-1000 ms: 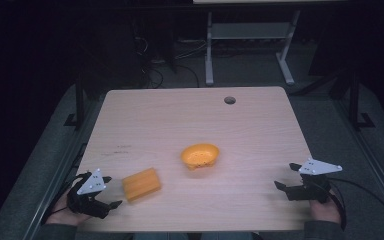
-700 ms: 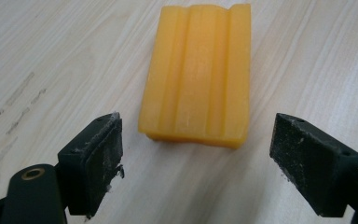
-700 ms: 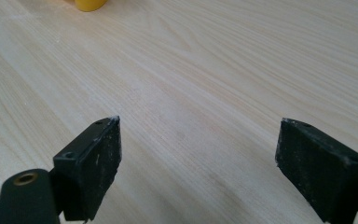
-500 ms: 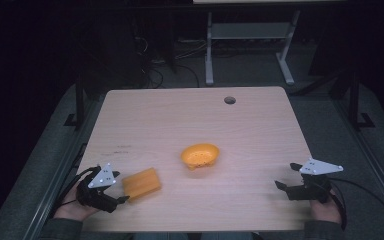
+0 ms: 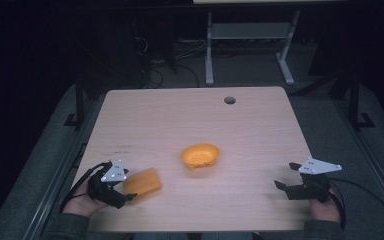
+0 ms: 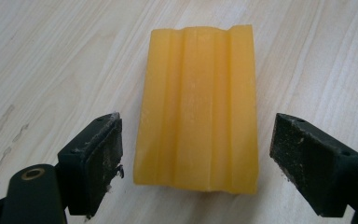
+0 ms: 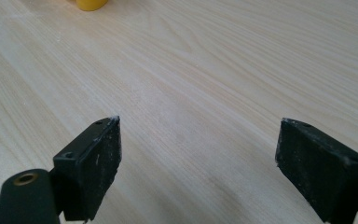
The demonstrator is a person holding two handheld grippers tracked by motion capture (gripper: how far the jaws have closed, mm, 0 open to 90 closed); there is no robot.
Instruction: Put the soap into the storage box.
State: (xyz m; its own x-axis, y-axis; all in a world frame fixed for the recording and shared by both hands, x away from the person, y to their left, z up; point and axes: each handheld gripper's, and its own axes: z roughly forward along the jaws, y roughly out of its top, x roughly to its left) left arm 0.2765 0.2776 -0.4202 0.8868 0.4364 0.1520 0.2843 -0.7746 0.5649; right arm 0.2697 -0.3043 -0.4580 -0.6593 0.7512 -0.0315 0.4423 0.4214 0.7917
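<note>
An orange ridged block (image 5: 142,182) (image 6: 198,107) lies flat on the wooden table (image 5: 190,130) near its front left corner. My left gripper (image 5: 122,192) (image 6: 198,163) is open, its two jaws standing either side of the block's near end without touching it. An orange bowl (image 5: 200,155) sits upright in the middle of the table; its yellow-orange base (image 7: 92,4) peeks in at the top of the right gripper view. My right gripper (image 5: 285,177) (image 7: 198,158) rests open near the front right edge, with bare wood between its jaws.
A round cable hole (image 5: 229,100) is near the table's far edge. A white desk frame (image 5: 250,37) stands on the dark floor beyond. The person's hands hold both grippers at the table's front edge.
My left gripper has moved right, toward the orange block, so its jaws now flank the block's near end. The right gripper, the bowl and the block have stayed put.
</note>
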